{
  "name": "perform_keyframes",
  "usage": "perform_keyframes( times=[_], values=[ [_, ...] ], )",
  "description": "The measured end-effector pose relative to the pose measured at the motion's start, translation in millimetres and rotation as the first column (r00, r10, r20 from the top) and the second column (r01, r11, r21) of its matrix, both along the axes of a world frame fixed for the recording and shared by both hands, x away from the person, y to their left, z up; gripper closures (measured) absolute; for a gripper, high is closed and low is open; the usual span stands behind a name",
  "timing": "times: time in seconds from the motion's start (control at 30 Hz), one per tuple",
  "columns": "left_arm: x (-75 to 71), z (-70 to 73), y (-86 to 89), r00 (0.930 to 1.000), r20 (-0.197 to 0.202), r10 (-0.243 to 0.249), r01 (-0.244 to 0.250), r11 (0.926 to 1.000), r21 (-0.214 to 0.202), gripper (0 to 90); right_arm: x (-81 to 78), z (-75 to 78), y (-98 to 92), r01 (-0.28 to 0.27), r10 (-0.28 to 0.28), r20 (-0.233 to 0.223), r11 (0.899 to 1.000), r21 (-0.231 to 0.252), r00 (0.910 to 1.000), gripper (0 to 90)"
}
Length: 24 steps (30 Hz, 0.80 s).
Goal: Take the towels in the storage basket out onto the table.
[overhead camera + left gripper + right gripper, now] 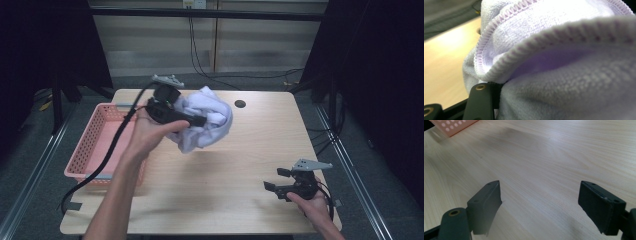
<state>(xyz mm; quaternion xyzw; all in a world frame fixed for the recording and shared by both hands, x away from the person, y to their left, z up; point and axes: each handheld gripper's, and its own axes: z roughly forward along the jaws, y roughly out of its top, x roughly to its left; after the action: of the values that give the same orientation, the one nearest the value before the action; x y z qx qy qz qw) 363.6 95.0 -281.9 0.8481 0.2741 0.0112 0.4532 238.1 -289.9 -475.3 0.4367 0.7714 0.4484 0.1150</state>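
Observation:
A crumpled white towel with lilac stitched edges point(212, 117) is bunched up over the back middle of the wooden table point(225, 170). My left gripper point(200, 121) is shut on it and comes in from the left, close to the pink basket. In the left gripper view the towel point(564, 75) bulges right in front of the camera. It covers one jaw, and the other black finger point(481, 102) shows at the lower left. My right gripper point(275, 181) rests low at the table's front right. Its jaws stand open over bare wood point(540, 205).
A pink perforated basket point(92, 145) stands on the table's left side, and its corner shows in the right gripper view point(454, 126). A round cable hole point(240, 104) lies near the back edge. Cables run over the floor behind the table.

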Motion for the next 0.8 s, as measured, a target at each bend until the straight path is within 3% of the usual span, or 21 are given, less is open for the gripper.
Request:
perform_keyframes(
  times=[0.07,0.1,0.3,0.4,0.47,0.53,0.57,0.6,0.67,0.7,0.8],
  values=[
    [-3.1,-25.4,-24.4,0.9991,-0.026,-0.034,0.035,0.9989,0.030,39.3,-0.4,0.4,-0.6,0.005,-0.005,-0.004,1.000,0.001,1.0000,18.1],
    [-3.1,-25.4,-24.4,0.9991,-0.026,-0.034,0.035,0.9989,0.030,39.0,-0.4,0.4,-0.6,0.005,-0.005,-0.004,1.000,0.001,1.0000,18.1],
    [-10.9,-87.9,-68.2,0.9927,-0.082,-0.088,0.097,0.9895,0.107,36.7,-0.8,0.8,-2.6,0.012,-0.012,-0.002,1.000,0.003,0.9999,18.6],
    [-14.3,-114.0,-79.2,0.9881,-0.114,-0.103,0.116,0.9870,0.112,33.8,-0.7,0.6,-3.8,0.013,-0.013,0.003,1.000,0.005,0.9999,18.9],
    [-18.8,-131.4,-86.3,0.9902,-0.099,-0.099,0.114,0.9798,0.164,31.7,-0.9,0.7,-4.2,0.015,-0.015,0.003,1.000,0.004,0.9999,19.3],
    [-22.7,-156.0,-93.5,0.9891,-0.118,-0.089,0.111,0.9750,0.193,27.8,-0.9,0.6,-4.6,0.016,-0.016,0.004,1.000,0.003,0.9999,19.7],
    [-22.7,-156.0,-93.5,0.9891,-0.118,-0.089,0.111,0.9750,0.193,26.8,-0.9,0.6,-4.6,0.016,-0.016,0.004,1.000,0.003,0.9999,19.7],
    [-24.9,-169.7,-93.5,0.9899,-0.113,-0.086,0.107,0.9749,0.196,26.0,-1.2,0.8,-4.7,0.019,-0.019,0.000,1.000,0.004,0.9998,19.8],
    [-25.1,-181.2,-89.5,0.9890,-0.118,-0.089,0.108,0.9808,0.163,23.4,-1.4,0.8,-4.7,0.020,-0.020,0.000,1.000,0.004,0.9998,19.8],
    [-25.1,-181.2,-89.5,0.9890,-0.118,-0.089,0.108,0.9808,0.163,22.0,-1.1,0.4,-4.4,0.017,-0.017,0.003,1.000,0.001,0.9999,19.8],
    [-26.2,-188.3,-82.4,0.9876,-0.127,-0.092,0.107,0.9879,0.112,18.1,-0.5,-0.1,-3.2,0.016,-0.016,-0.004,1.000,0.001,0.9999,19.9]
  ],
)
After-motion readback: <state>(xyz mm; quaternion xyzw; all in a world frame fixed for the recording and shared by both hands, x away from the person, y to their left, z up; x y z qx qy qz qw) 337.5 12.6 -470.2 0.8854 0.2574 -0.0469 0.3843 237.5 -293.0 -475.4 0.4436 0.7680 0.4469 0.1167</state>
